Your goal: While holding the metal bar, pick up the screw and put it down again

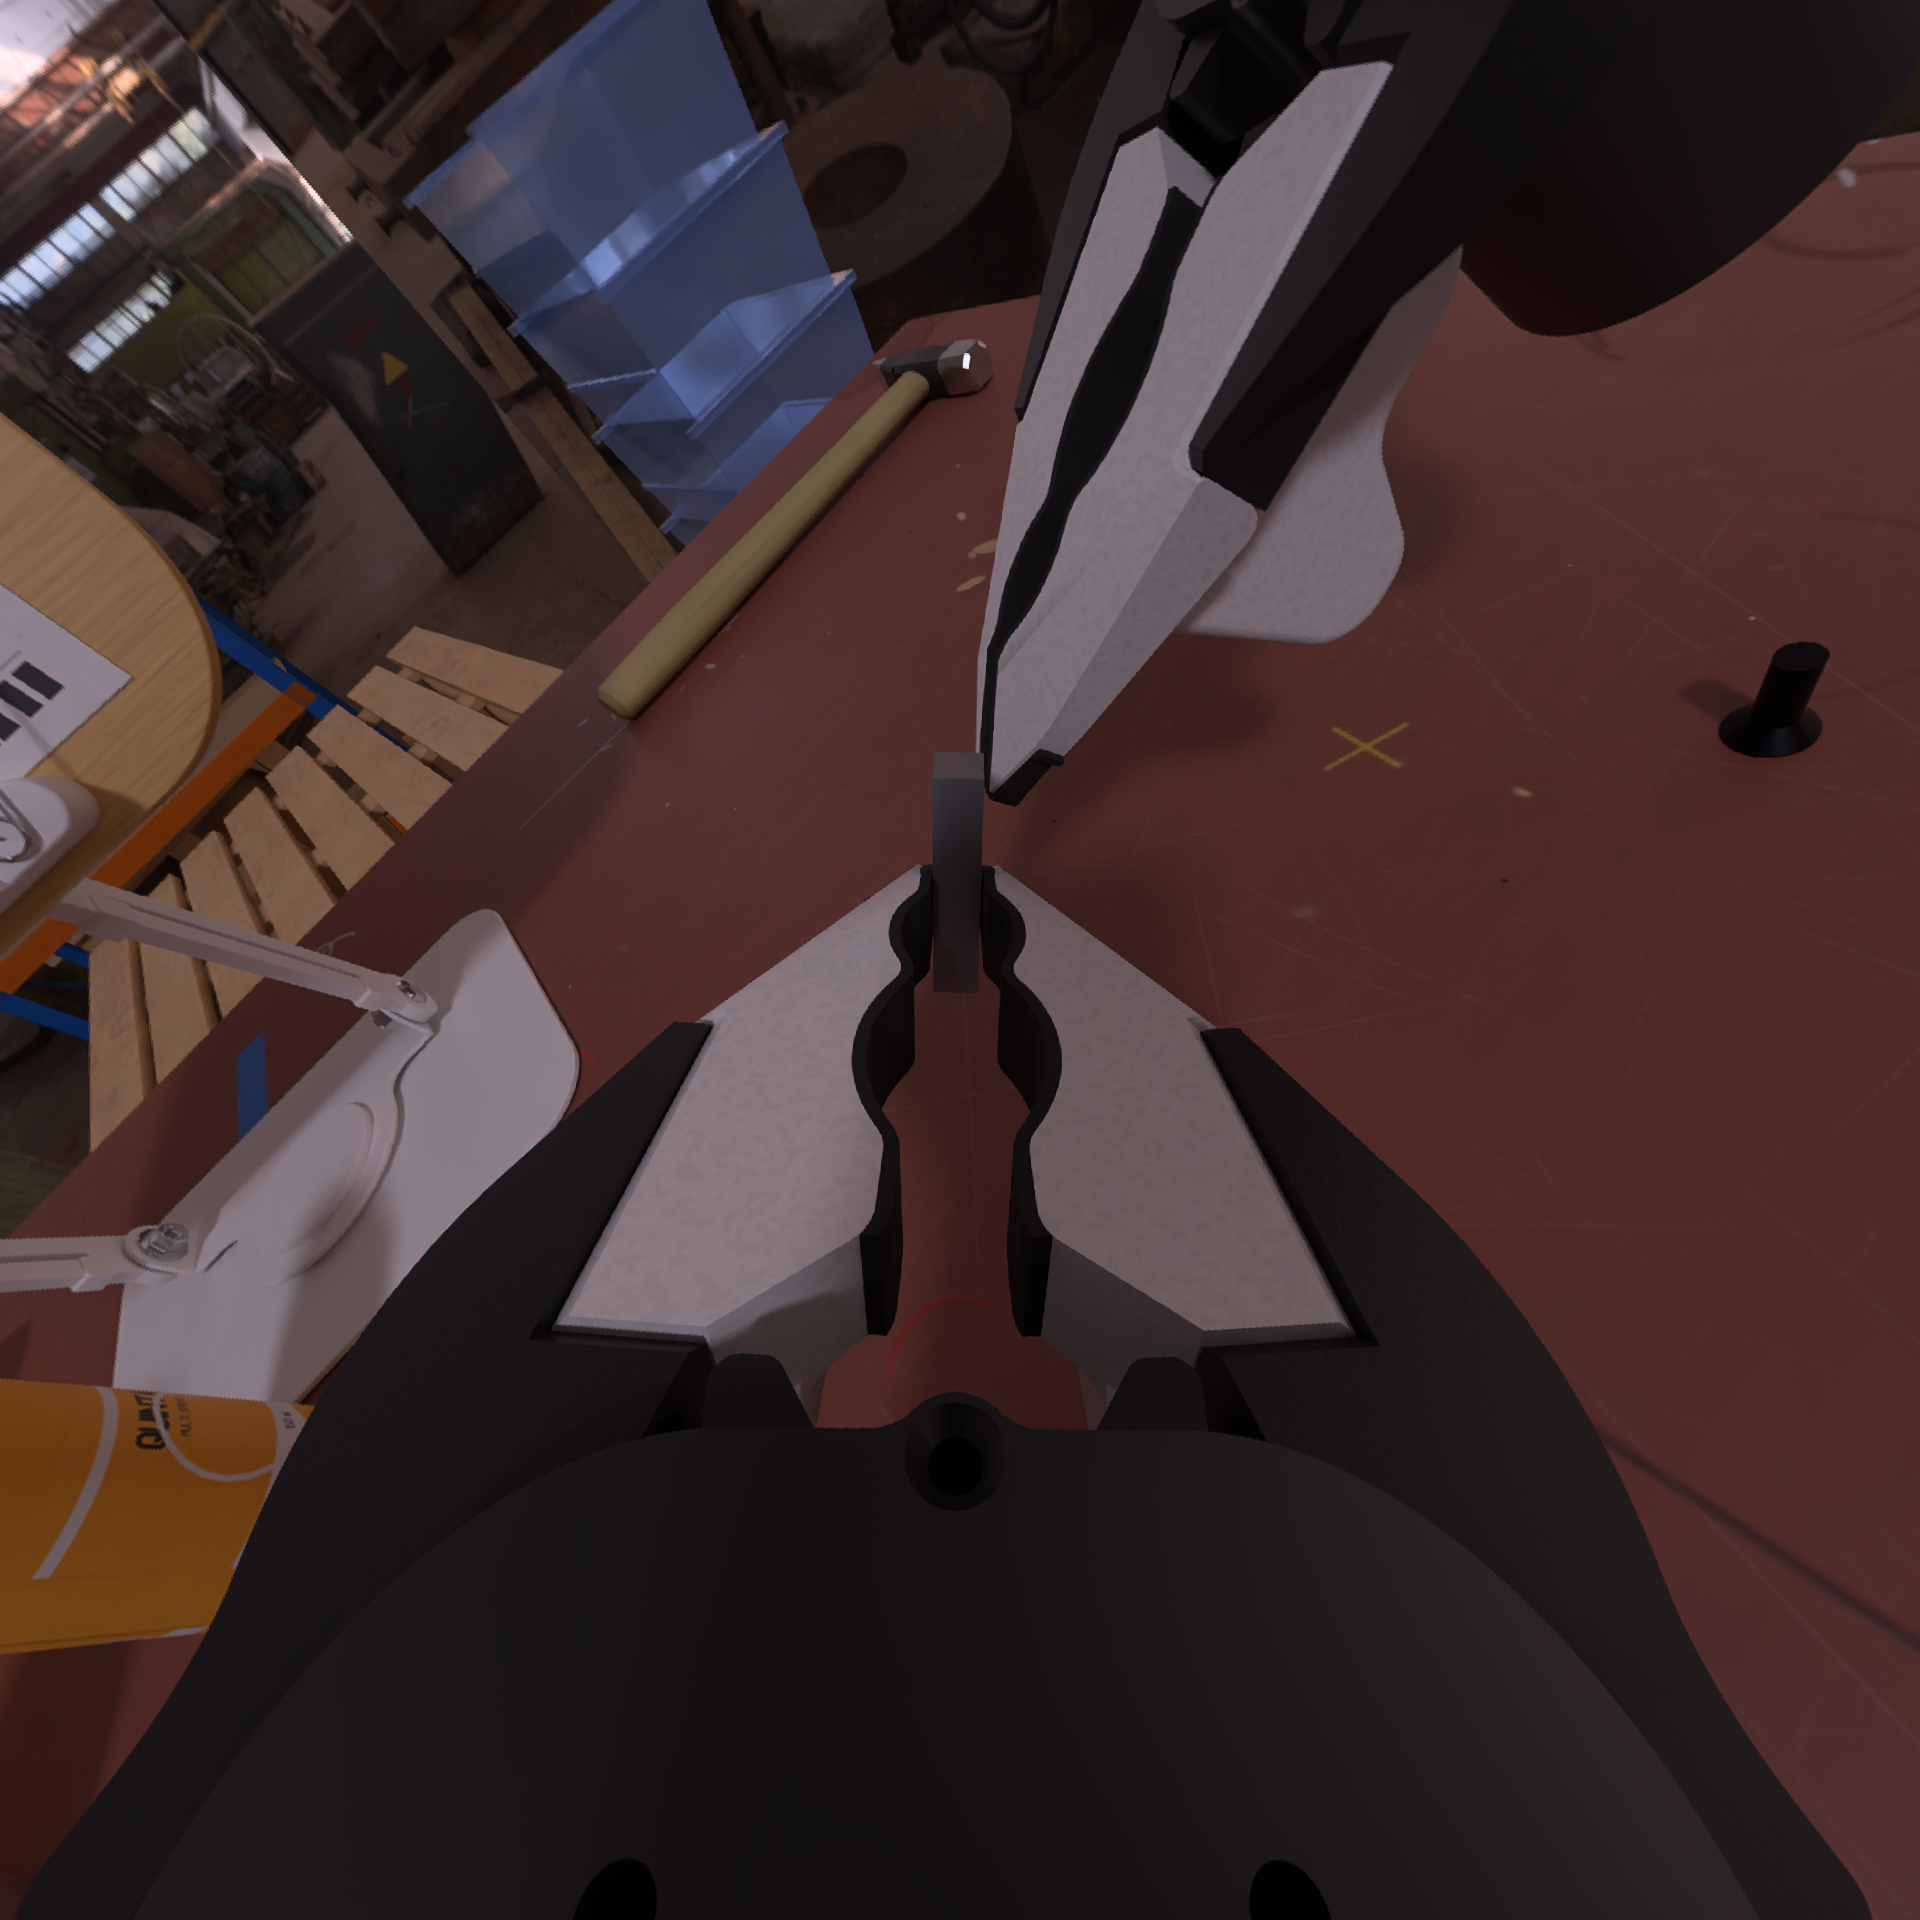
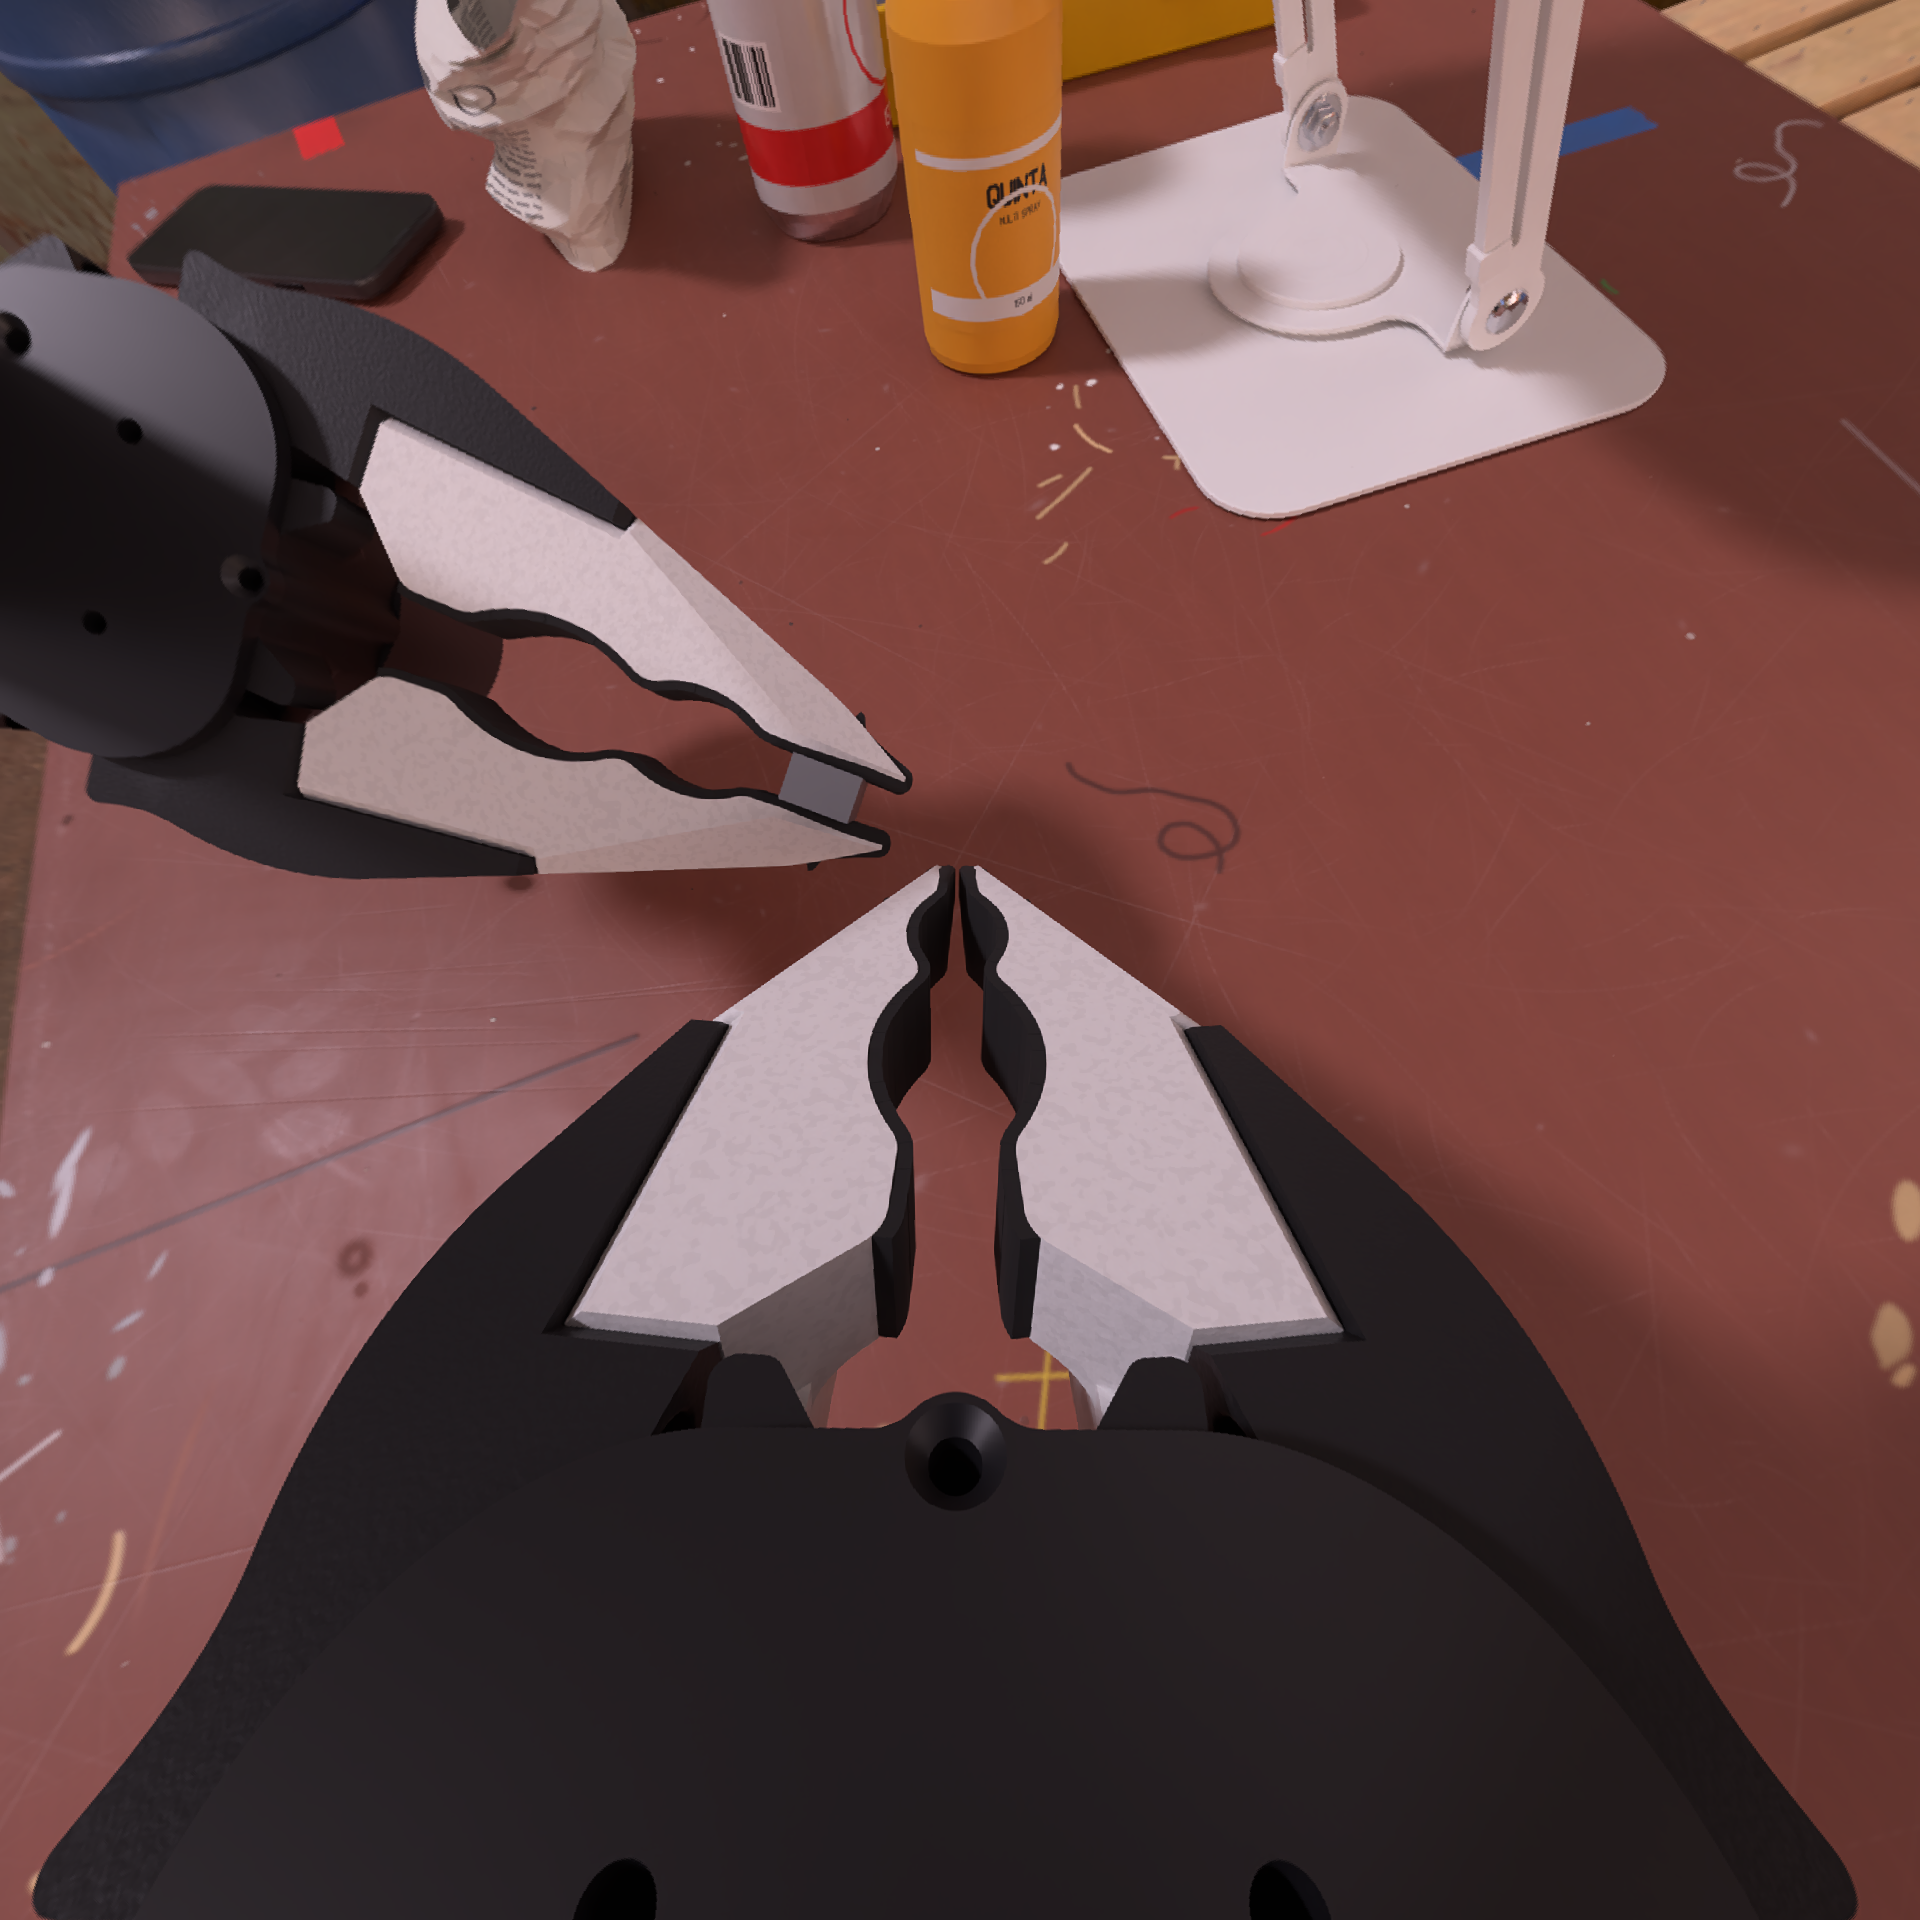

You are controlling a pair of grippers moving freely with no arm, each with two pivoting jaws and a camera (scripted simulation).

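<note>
My left gripper (image 1: pixel 956 883) is shut on a small grey metal bar (image 1: pixel 956 821) and holds it at the fingertips above the brown table (image 1: pixel 1455 1039). In the right wrist view the left gripper (image 2: pixel 894 810) comes in from the left with the bar (image 2: pixel 821 795) between its tips. My right gripper (image 2: pixel 956 878) is shut and empty, its tips just beside the left gripper's tips. In the left wrist view the right gripper (image 1: pixel 1013 779) comes down from above, next to the bar's far end. The black screw (image 1: pixel 1771 707) stands on its head on the table, far to the right, apart from both grippers.
A hammer (image 1: pixel 790 520) lies along the table's far edge. A white lamp base (image 2: pixel 1351 312), an orange bottle (image 2: pixel 982 208), a red and white can (image 2: pixel 810 104), crumpled paper (image 2: pixel 551 125) and a flat black object (image 2: pixel 291 239) stand at one end. A yellow cross (image 1: pixel 1366 746) marks the table.
</note>
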